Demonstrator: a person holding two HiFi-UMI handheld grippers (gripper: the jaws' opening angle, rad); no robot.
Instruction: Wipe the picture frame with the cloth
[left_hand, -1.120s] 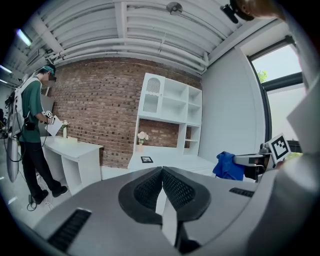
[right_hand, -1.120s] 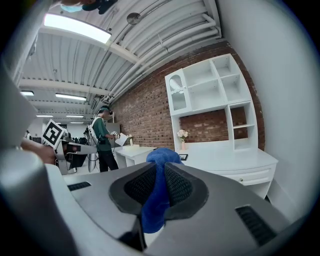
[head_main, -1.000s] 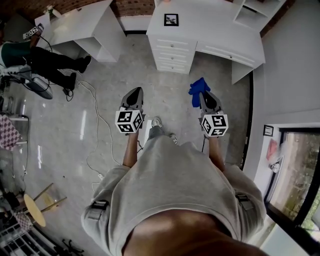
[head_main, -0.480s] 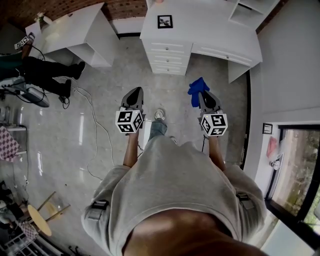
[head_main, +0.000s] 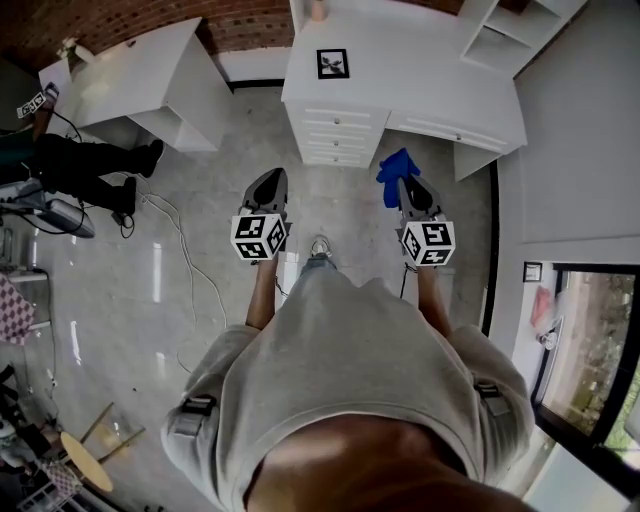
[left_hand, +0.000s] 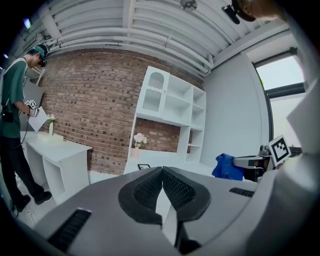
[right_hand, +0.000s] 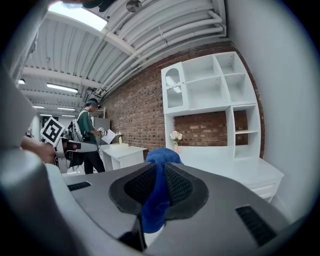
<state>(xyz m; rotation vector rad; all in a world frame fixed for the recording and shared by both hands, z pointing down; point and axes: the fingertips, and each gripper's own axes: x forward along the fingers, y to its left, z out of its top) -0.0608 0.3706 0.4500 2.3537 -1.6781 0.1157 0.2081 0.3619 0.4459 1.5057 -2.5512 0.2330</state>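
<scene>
A small black picture frame (head_main: 333, 63) lies on the white desk (head_main: 440, 75) ahead of me; in the left gripper view the picture frame (left_hand: 144, 166) shows small on the desk top. My right gripper (head_main: 405, 182) is shut on a blue cloth (head_main: 397, 168), held over the floor short of the desk drawers. In the right gripper view the cloth (right_hand: 156, 192) bulges out between the right gripper's (right_hand: 160, 169) jaws. My left gripper (head_main: 269, 184) hangs level beside it, and the left gripper (left_hand: 162, 171) is shut with nothing in it.
A second white desk (head_main: 150, 65) stands at the left. A person (head_main: 85, 165) stands beside it, holding papers. Cables (head_main: 190, 285) trail over the glossy floor. A flower vase (left_hand: 136, 142) and a shelf unit (right_hand: 210, 90) sit at the desk's back. A wooden stool (head_main: 85, 448) is behind me.
The desk and picture frame have drawn nearer as I step forward. Both grippers keep their pose, the cloth still in the right one.
</scene>
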